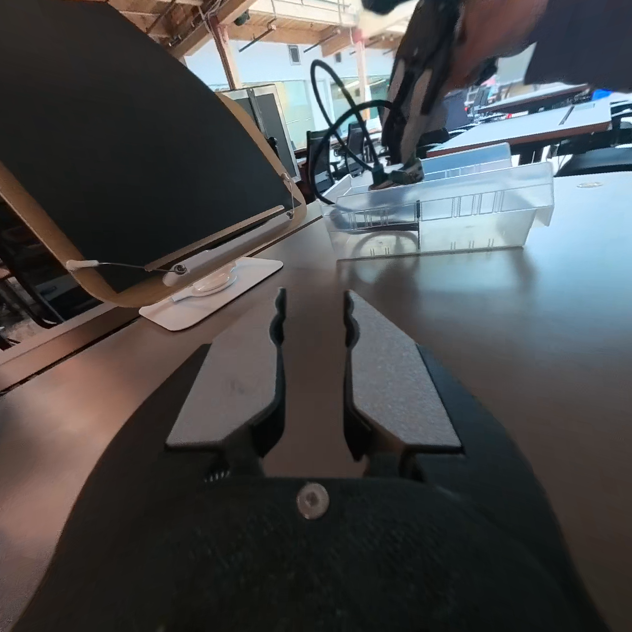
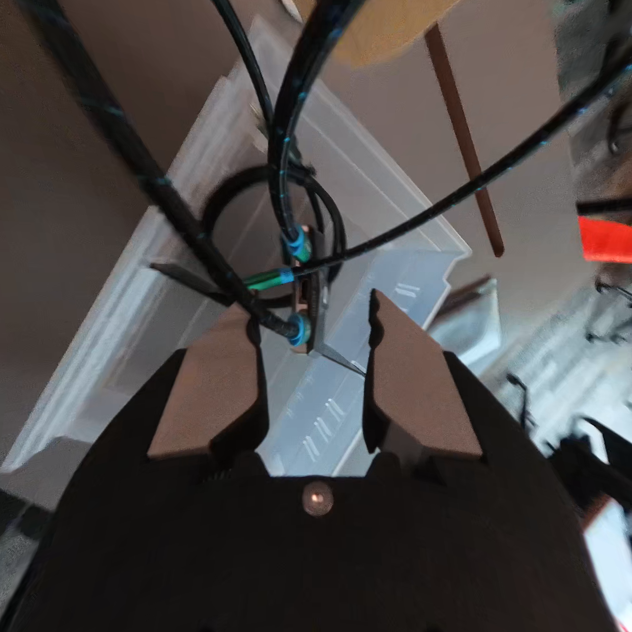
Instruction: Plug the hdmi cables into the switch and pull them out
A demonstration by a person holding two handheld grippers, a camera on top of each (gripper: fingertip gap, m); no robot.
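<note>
Fingers of the left gripper (image 1: pixel 314 307): spread, nothing between them, poised low over the bare dark bench (image 1: pixel 478 325) at the centre of the left wrist view.
Fingers of the right gripper (image 2: pixel 313 325): spread wide, pointing down into a clear plastic bin (image 2: pixel 342 410); a braided cable crosses in front of the left fingertip (image 2: pixel 253 328), and neither pad presses on anything.
Switch (image 2: pixel 313 290): small dark box standing on edge inside the bin, just beyond the right fingertips, centre frame.
HDMI cables (image 2: pixel 171 201): black braid with blue flecks; two blue-and-green plugs sit at the switch's near and far ends, a third plug (image 2: pixel 270 277) lies loose beside its middle port; cables loop toward the top of the frame.
Monitor (image 1: pixel 119 154): dark screen, upper left of the left wrist view, on a white base (image 1: pixel 212 294).
Person's arm (image 1: pixel 427 85): upper right, reaching down to the bin (image 1: pixel 478 219).
</note>
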